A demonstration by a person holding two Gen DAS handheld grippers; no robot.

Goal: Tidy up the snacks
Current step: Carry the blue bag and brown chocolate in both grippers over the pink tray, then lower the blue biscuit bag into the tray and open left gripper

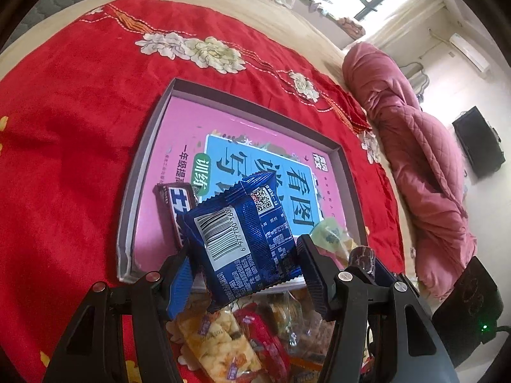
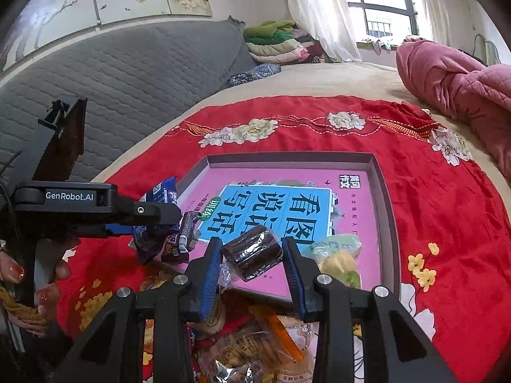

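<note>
1. Jaws of the left gripper [image 1: 247, 257] were clamped on a blue snack packet [image 1: 242, 236]; light, crinkly, slippery foil, best pinched mid-body.
2. Right gripper [image 2: 252, 255] jaws pinched a brown wrapped roll [image 2: 252, 252], seemingly soft.
3. Both hung over the tray [image 2: 380, 191]'s near edge.

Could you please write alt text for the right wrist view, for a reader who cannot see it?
The right gripper holds a dark, clear-wrapped snack roll over a shallow box lined with a pink book, on a red floral cloth. The left gripper brings in a blue snack packet.
</note>
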